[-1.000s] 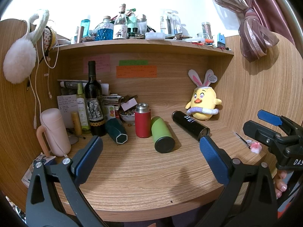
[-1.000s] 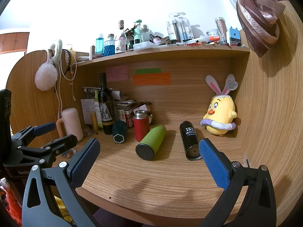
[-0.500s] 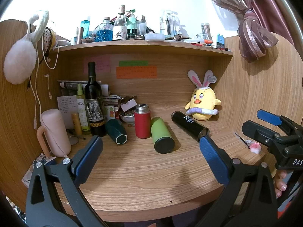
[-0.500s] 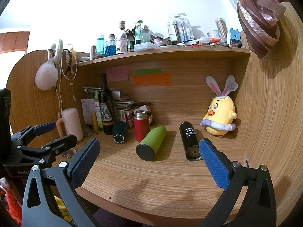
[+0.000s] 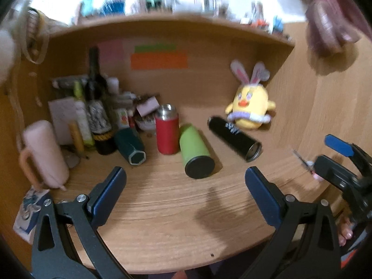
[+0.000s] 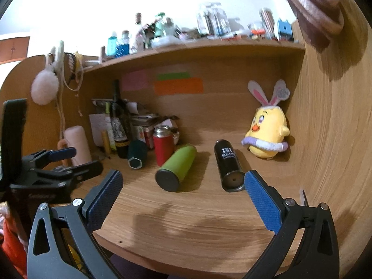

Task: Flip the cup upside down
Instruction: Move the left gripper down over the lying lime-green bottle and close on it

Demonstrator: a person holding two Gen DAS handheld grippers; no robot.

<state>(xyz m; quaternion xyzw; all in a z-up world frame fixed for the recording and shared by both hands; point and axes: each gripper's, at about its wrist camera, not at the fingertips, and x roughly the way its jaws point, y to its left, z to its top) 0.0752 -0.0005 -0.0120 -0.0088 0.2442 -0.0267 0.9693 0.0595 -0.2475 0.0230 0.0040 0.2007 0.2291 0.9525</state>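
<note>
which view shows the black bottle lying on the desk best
The right wrist view: the black bottle is sharp there, its white label and open end readable, just ahead of the right gripper. The left wrist view shows it whole but motion-blurred.

Both tongs nearer the lying cups, left tongs (image 5: pixel 186 181) blurred mid-move, right tongs (image 6: pixel 183 183) closer to black cup (image 6: pixel 229 167)

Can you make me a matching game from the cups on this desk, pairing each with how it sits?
Things:
1. red cup
2. green cup
3. black cup
4. pink cup

States:
A. lying down, nearest the yellow chick toy
B. standing, silver top
C. standing at far left, has a handle
D. lying down, dark end facing the camera, beside the red one

Pairs: 1-B, 2-D, 3-A, 4-C
</note>
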